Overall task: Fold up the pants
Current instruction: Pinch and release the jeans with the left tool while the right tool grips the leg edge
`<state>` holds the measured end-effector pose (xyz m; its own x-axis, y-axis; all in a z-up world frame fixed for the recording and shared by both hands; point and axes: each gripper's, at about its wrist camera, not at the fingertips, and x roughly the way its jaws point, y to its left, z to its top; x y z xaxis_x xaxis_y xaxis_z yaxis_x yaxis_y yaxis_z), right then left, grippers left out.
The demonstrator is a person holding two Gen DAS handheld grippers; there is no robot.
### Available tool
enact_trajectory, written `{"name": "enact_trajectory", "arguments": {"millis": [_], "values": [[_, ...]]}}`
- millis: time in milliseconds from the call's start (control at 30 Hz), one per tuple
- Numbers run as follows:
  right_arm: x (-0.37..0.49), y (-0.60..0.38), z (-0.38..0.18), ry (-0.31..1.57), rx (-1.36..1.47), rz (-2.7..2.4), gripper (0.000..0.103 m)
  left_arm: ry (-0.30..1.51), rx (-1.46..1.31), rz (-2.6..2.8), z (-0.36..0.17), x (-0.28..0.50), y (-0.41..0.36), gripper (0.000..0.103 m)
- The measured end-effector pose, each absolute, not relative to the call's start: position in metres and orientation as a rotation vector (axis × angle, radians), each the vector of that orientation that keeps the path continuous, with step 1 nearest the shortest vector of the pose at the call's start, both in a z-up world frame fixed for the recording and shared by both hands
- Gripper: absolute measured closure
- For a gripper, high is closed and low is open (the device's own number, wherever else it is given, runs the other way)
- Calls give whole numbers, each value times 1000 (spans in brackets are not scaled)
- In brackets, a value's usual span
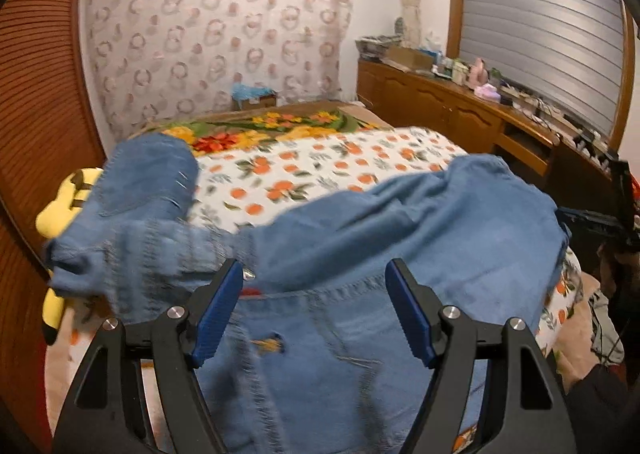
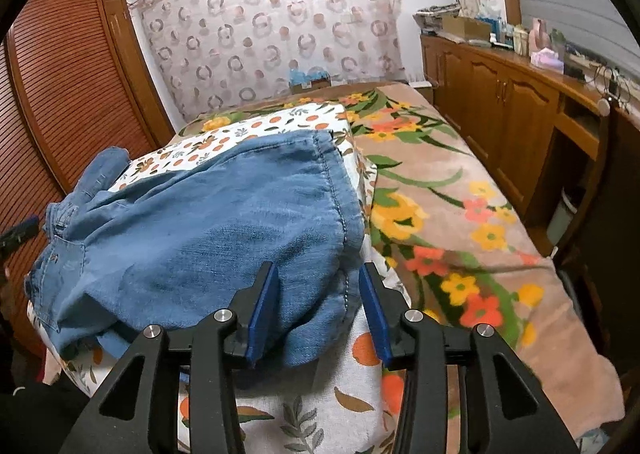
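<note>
The blue denim pants [image 1: 400, 238] lie bunched on the orange-print sheet [image 1: 320, 169] of the bed. In the left wrist view my left gripper [image 1: 314, 274] is open, its blue pads either side of a seam of the pants, holding nothing. A crumpled end of the pants [image 1: 152, 173] rises at the left. In the right wrist view the pants [image 2: 200, 230] lie as a folded heap with a stitched hem at the right. My right gripper [image 2: 320, 274] is open, jaws either side of the near hem corner [image 2: 340, 294], not clamped.
A yellow plush toy [image 1: 60, 209] lies at the bed's left edge. A floral blanket [image 2: 460, 213] covers the bed's right side. A wooden cabinet [image 2: 500, 101] with clutter on top runs along the right wall. A louvred wardrobe [image 2: 60, 73] stands left.
</note>
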<state>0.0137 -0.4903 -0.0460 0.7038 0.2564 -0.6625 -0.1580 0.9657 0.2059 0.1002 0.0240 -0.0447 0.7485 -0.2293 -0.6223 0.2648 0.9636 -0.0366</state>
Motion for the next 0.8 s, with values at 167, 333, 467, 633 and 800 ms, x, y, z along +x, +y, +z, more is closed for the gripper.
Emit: {"name": "enact_trajectory", "arguments": {"millis": [167,333,467,633,800], "values": [[21,-488,-50,788,171,236,59,714,84,-294,-64,98,7,29],[24,-488,-47,780,187,250,70,738,79,-308,-75,95,-1,29],[21,-484,-40,746,171,268,97,739,81,-311,-77,93,-3,29],[11,-482,-21,659,170,289,99,730,77,-309,-74,91,-1,29],[2,-467,3,591,98,303,99,710,67,-299,-66,87,5,29]]}}
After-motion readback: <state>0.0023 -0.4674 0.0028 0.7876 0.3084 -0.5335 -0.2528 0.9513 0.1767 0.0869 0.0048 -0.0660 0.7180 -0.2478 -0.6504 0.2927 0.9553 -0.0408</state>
